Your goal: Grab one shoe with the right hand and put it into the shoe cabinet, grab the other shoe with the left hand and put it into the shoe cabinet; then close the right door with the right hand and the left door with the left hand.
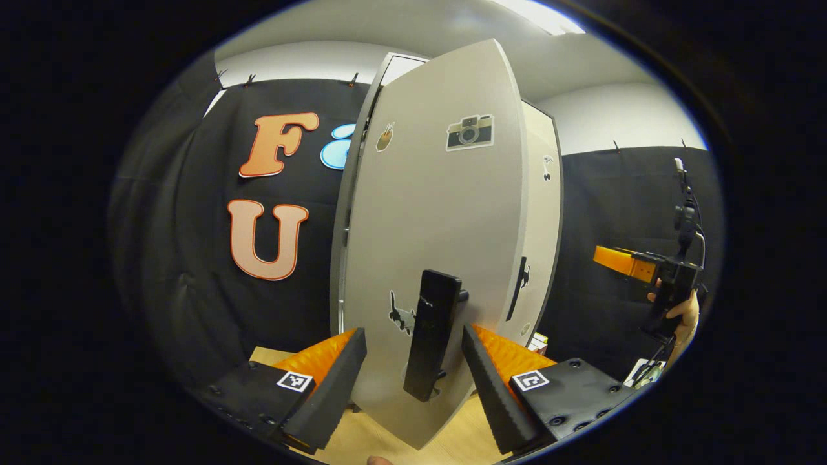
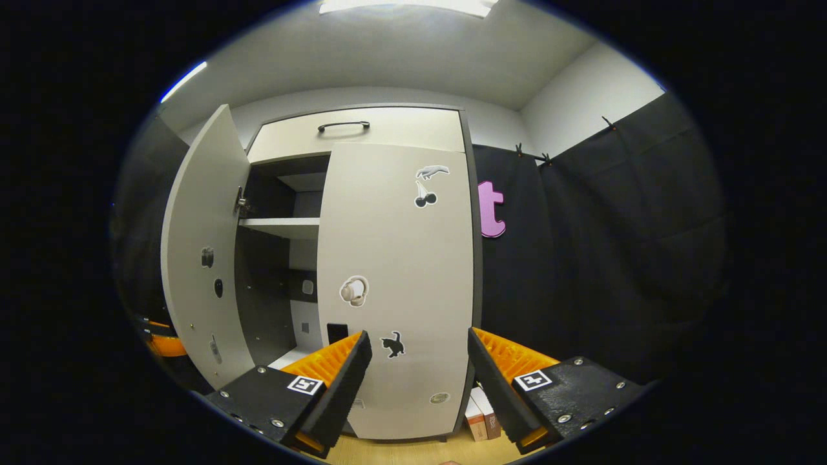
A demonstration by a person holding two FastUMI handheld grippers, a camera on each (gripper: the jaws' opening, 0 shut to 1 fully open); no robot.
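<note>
Standing ajar, left door (image 1: 439,213) fronts open left tool (image 1: 413,374).

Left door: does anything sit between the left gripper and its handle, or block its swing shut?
Nothing visible does. The left gripper is open, with the left door handle standing directly between its fingers. In the right gripper view, the cabinet opening beside the closed right door shows no obstruction.

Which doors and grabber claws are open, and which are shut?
Left door: open, swung out from the cabinet.
Right door: shut against the cabinet.
Top drawer: shut.
Left gripper: open, fingers either side of the left door's black handle, not pressing it.
Right gripper: open, holding nothing, facing the right door.
</note>
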